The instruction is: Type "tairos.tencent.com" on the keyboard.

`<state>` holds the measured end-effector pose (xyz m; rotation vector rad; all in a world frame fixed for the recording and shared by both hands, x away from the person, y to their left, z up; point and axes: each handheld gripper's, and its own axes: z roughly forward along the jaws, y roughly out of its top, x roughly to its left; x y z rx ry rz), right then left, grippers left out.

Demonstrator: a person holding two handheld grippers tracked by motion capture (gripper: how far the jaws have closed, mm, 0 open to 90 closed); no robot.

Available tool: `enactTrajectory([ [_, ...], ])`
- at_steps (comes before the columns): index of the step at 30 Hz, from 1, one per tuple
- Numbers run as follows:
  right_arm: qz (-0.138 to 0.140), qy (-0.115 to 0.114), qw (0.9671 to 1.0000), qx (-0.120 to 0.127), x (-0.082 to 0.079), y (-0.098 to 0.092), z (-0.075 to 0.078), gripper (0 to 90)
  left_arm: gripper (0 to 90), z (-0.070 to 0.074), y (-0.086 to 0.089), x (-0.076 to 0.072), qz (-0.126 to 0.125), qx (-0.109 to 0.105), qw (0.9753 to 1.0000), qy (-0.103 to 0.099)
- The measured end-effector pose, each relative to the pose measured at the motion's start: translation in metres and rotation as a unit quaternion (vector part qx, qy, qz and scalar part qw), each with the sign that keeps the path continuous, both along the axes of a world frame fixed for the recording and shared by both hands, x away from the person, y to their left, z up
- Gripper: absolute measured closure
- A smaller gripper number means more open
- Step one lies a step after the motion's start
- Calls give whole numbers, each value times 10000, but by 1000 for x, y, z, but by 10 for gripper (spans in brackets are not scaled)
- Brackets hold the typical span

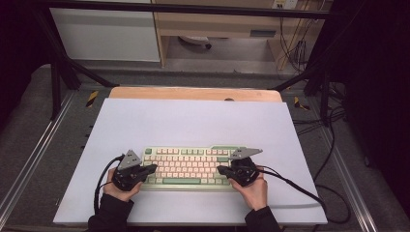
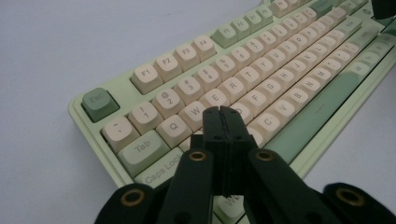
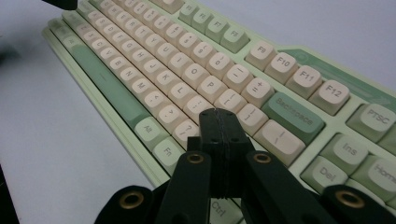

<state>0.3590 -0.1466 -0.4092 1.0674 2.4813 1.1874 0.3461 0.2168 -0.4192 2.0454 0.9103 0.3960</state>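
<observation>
Left gripper [image 2: 222, 114]: jaws pressed together, nothing between them, tips over the keyboard's [image 2: 261, 74] letter rows near the S key. Right gripper [image 3: 219, 116]: jaws likewise closed and empty, tips over the keys left of Enter, just below Backspace [image 3: 293, 113]. Keyboard: pale green case, cream and green caps, lying flat on the white mat [image 1: 193, 121] near its front edge, between both hands, one gripper over each end.
</observation>
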Motion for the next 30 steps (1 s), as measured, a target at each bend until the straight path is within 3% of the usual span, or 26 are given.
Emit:
enactTrajectory([
  [30,-124,-51,9999,20,-7,-18,-1,900,900,7,-32,4,-156,-4,9999,-23],
])
